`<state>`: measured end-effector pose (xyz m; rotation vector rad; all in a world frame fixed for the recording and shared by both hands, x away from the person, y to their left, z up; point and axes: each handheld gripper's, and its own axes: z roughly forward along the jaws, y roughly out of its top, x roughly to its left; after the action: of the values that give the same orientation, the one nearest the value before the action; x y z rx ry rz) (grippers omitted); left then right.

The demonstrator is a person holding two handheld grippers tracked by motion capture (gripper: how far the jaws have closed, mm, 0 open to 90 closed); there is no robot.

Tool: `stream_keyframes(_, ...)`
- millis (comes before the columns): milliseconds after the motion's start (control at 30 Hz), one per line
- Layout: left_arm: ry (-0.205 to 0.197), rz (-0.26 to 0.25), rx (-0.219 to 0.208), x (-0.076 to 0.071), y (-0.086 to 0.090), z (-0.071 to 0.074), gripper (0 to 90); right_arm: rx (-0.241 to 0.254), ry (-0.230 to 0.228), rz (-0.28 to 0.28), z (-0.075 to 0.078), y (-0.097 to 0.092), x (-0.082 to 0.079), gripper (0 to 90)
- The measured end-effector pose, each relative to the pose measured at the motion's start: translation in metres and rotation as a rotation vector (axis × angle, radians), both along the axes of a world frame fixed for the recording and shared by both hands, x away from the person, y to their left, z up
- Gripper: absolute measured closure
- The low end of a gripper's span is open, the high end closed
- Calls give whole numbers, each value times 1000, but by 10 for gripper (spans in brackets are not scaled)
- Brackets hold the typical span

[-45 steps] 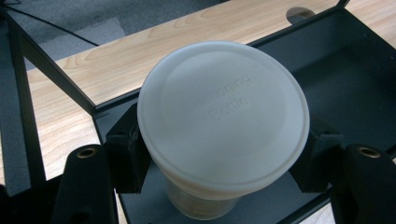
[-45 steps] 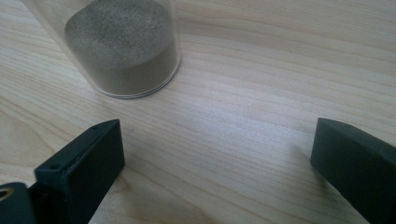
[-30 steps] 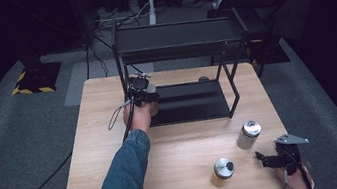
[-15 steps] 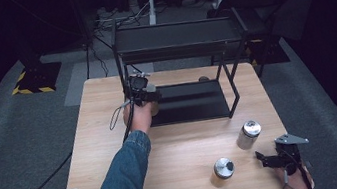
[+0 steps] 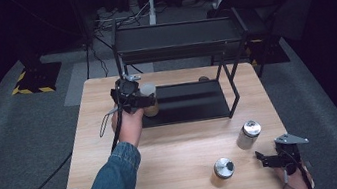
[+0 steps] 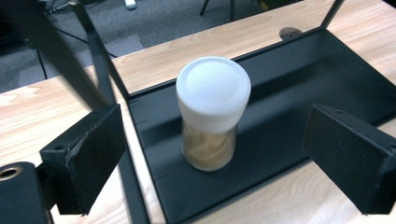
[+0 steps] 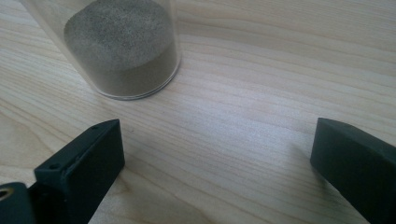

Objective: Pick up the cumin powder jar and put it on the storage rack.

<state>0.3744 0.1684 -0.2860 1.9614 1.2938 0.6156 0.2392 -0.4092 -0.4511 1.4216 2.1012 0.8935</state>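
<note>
- Releasing: the left hand-held gripper (image 6: 212, 163) is standing with jaws apart, having just been opening, clear of the white-capped jar (image 6: 212, 112) of tan powder, upright on the black shelf tray (image 6: 299, 93).
- Next move likely calls for withdrawing without tipping it.
- The right hand-held gripper (image 7: 217, 158) is resting with jaws apart on the wood-grain bench (image 7: 261, 70), beside a clear cylindrical jar (image 7: 123, 46) of grey powder.

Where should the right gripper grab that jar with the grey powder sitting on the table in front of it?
Grip the grey-powder jar low on its clear round wall, coming in level from the right gripper's side. It stands upright with bare table around it, and the open jaws look wide enough.
</note>
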Motion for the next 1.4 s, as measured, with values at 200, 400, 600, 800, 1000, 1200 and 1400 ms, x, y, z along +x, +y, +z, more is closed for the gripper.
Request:
stream_keyframes(200, -20, 7, -22, -32, 26, 4, 60, -1, 0, 2, 0, 0, 0, 28)
stream_keyframes(400, -25, 13, -3, -58, 46, 4, 60, 0, -1, 8, 0, -1, 0, 28)
stream_keyframes(600, -30, -1, 1, -81, 64, 1, 61, 0, -1, 10, 0, -1, 0, 28)
stream_keyframes(800, -24, -20, 14, -97, 72, -7, 61, 0, -1, 10, 0, -1, 0, 28)
stream_keyframes(1000, -20, -32, 13, -109, 78, -21, 61, 0, -1, 11, 0, -1, 0, 28)
stream_keyframes(1200, -19, -48, 2, -117, 85, -36, 59, 0, -1, 11, 0, -1, 0, 28)
stream_keyframes(1400, -30, -53, 38, -127, 85, -53, 61, 0, -1, 11, 0, -1, 0, 28)
